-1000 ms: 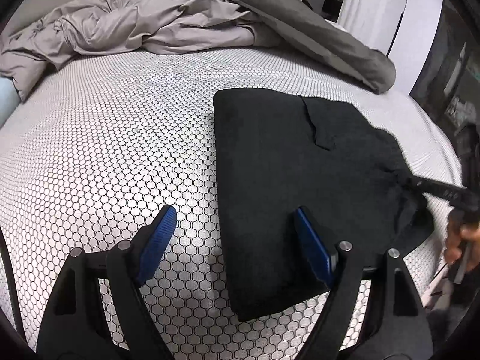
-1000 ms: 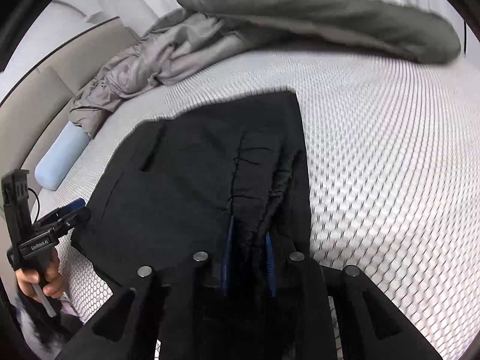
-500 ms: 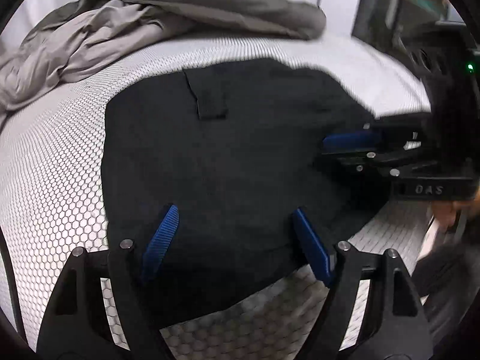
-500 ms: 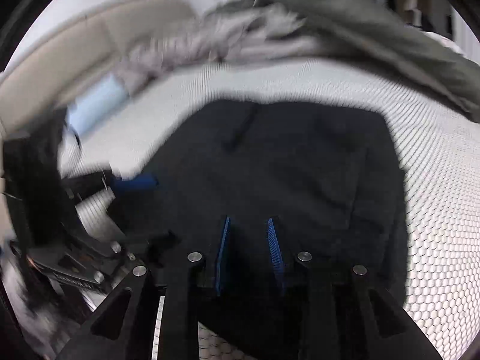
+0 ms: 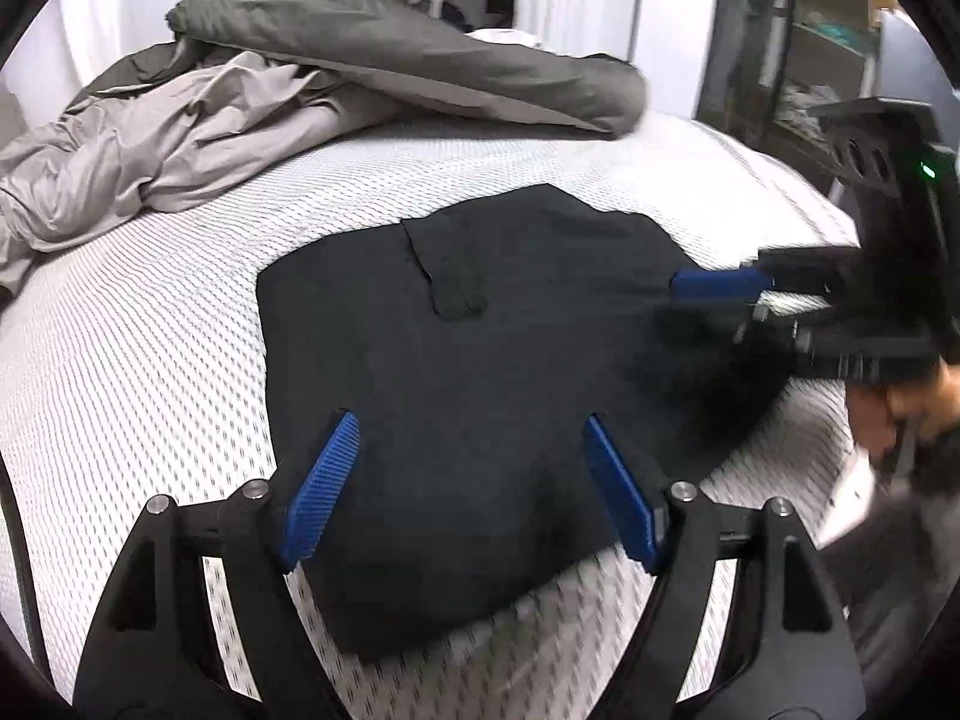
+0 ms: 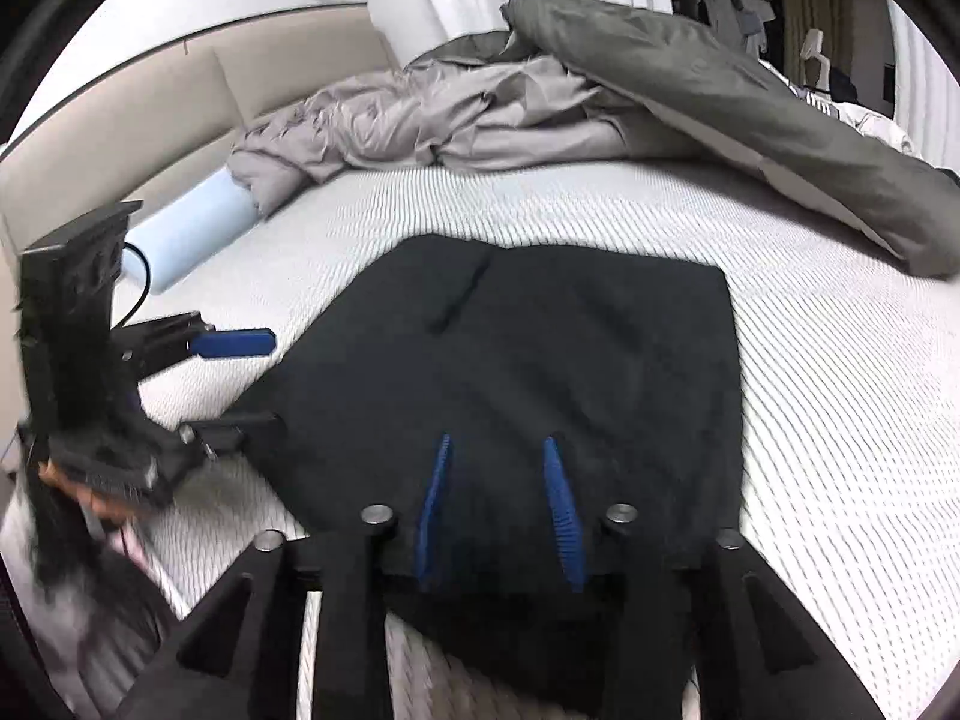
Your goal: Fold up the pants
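Observation:
The black pants (image 5: pixel 492 372) lie folded in a flat, roughly square stack on the white honeycomb mattress (image 5: pixel 138 360); a pocket flap shows on top. My left gripper (image 5: pixel 468 426) hangs open just above their near edge, its blue pads wide apart and empty. In the right wrist view the pants (image 6: pixel 540 348) fill the middle. My right gripper (image 6: pixel 497 441) hovers over their near edge with its jaws opening; the cloth lies under them, not pinched. Each gripper shows in the other's view: the right gripper (image 5: pixel 690 306) at the pants' right side, the left gripper (image 6: pixel 264 381) at their left corner.
A crumpled grey duvet (image 5: pixel 360 78) is heaped along the far side of the bed. A light blue bolster (image 6: pixel 186 234) lies against the beige headboard (image 6: pixel 120 120). A person's hand (image 5: pixel 900 414) holds the right gripper beyond the mattress edge. Dark shelving (image 5: pixel 810 60) stands far right.
The right gripper let go of the bunched fold it was pinching and its jaws have spread. The pants now lie flat. The left gripper moved from beside the pants to over them.

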Available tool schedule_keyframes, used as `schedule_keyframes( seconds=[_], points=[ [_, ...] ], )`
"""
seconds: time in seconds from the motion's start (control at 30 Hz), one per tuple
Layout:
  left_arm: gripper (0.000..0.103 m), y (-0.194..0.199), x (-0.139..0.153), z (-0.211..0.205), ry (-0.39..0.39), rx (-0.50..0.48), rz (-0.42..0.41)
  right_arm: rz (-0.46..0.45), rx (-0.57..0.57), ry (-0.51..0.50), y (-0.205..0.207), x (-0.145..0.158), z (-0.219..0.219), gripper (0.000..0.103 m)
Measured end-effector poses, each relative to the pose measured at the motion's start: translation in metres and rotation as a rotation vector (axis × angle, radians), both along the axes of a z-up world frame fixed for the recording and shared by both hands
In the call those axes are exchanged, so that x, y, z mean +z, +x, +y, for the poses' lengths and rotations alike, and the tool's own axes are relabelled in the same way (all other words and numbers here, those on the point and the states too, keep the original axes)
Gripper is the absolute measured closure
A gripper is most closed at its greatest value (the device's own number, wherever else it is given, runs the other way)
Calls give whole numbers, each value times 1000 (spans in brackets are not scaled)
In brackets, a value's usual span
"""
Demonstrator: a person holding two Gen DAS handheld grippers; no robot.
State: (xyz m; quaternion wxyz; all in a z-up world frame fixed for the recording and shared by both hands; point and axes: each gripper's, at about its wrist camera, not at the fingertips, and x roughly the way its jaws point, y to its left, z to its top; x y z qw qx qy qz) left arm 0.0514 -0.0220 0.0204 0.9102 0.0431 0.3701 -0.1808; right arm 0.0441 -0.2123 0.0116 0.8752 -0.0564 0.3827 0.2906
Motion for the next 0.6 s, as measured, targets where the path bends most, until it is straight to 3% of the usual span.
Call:
schedule_keyframes(
  seconds=[0.13,0.23,0.3,0.43,0.47,0.6],
  points=[
    [32,31,-34,-7,47,-21,129,80,4,-100,32,-31,26,63],
    [31,20,-35,-1,87,-89,105,24,52,-249,33,-38,34,62],
    [31,14,-36,12,64,-94,113,-28,-8,-348,30,-33,16,63],
    [32,12,-30,27,56,-63,122,-27,-32,-337,25,-25,-6,61],
    [37,11,-23,26,58,-59,112,-20,-45,-311,25,-19,-6,60],
    [38,28,2,22,8,-29,22,46,-49,-127,36,-7,-7,58]
  ],
)
